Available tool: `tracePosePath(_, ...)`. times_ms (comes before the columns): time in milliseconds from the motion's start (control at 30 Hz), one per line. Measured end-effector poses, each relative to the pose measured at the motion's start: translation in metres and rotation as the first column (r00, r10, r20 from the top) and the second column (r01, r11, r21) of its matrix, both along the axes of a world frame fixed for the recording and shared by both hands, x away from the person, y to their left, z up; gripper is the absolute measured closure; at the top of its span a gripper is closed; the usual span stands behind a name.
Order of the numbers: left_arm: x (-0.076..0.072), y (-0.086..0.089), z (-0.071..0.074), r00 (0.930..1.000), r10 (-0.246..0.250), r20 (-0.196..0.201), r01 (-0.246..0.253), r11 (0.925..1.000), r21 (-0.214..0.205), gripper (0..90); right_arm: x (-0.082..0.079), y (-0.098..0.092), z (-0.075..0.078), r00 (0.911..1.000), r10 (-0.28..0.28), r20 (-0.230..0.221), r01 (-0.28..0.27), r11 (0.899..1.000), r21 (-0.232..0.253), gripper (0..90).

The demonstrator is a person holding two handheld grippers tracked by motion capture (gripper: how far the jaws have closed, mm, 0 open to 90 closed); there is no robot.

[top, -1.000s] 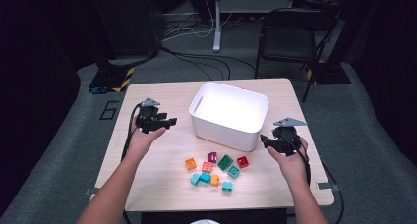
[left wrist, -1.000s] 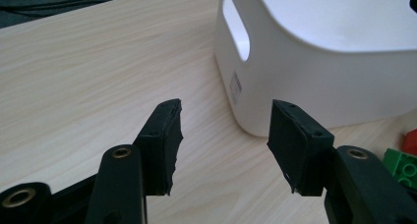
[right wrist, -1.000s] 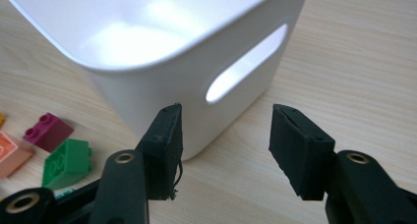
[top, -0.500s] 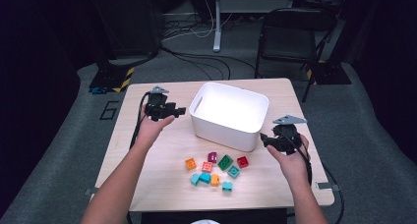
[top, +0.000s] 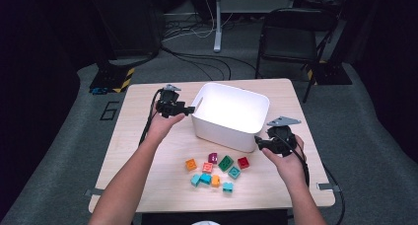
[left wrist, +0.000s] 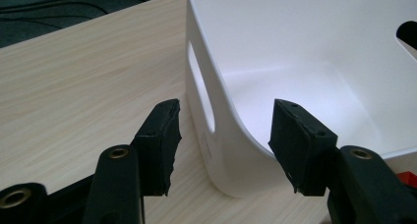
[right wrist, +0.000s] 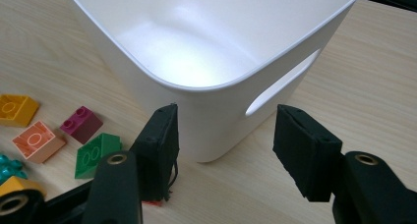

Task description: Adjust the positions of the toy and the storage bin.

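White bin [top: 231,115] sits mid-table [top: 148,151], both grippers at opposite corners of it. Left gripper [top: 190,108] is at the bin's near-left corner, jaws spread wide; in the left gripper view the bin's corner wall [left wrist: 221,135] with its slot handle stands between the two pads [left wrist: 158,145], one pad outside the wall, the other over the inside, neither pressing (gap visible on both sides). Its jaws have just closed in slightly, nothing clamped. Right gripper [top: 257,143] is at the bin's near-right corner, jaws apart and just been opening; in the right gripper view the bin's rounded corner [right wrist: 216,130] lies straight ahead of the pads [right wrist: 158,150], just beyond their tips, not gripped. Loose bricks lie to the left of the right gripper: a red brick [top: 243,162] nearest, green brick [top: 226,162], magenta brick [top: 213,158], orange brick [top: 191,164], teal ones [top: 227,187] farther back toward the person. Bin interior looks empty from both gripper views.
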State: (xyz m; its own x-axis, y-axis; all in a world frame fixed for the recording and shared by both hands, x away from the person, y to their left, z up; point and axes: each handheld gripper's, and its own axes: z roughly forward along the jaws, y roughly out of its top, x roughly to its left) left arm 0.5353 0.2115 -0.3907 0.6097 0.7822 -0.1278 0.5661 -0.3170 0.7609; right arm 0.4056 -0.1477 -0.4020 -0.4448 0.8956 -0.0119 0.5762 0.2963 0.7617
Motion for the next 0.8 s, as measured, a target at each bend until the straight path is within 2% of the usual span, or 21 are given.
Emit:
tracePosePath(133,-0.002,-0.002,0.000,0.9997,-0.019,-0.014,0.019,0.9998,0.000,46.9,0.003,0.000,-0.005,1.0000,-0.003,0.008,0.003,1.000,-0.005,41.2)
tracePosePath(367,-0.009,0.000,0.000,0.9988,-0.043,-0.025,0.043,0.9991,-0.004,47.2,0.008,0.003,-0.011,0.9999,0.010,-0.004,-0.010,1.000,0.012,40.4)
tracePosePath(567,-0.019,0.005,-0.002,0.9976,-0.067,-0.018,0.066,0.9975,-0.026,49.1,0.012,0.010,-0.012,0.9986,0.052,-0.001,-0.052,0.999,0.010,40.2)
tracePosePath(667,-0.025,0.008,-0.001,0.9971,-0.075,-0.007,0.075,0.9971,-0.014,49.6,0.014,0.013,-0.012,0.9968,0.080,0.005,-0.080,0.997,0.015,39.1)
tracePosePath(733,-0.029,0.011,-0.002,0.9973,-0.074,-0.006,0.073,0.9969,-0.027,49.8,0.016,0.016,-0.012,0.9958,0.090,0.012,-0.090,0.996,-0.003,38.4)
tracePosePath(800,-0.032,0.016,-0.002,0.9970,-0.076,-0.011,0.076,0.9969,-0.021,49.7,0.017,0.018,-0.013,0.9945,0.104,0.014,-0.103,0.995,-0.015,38.3)
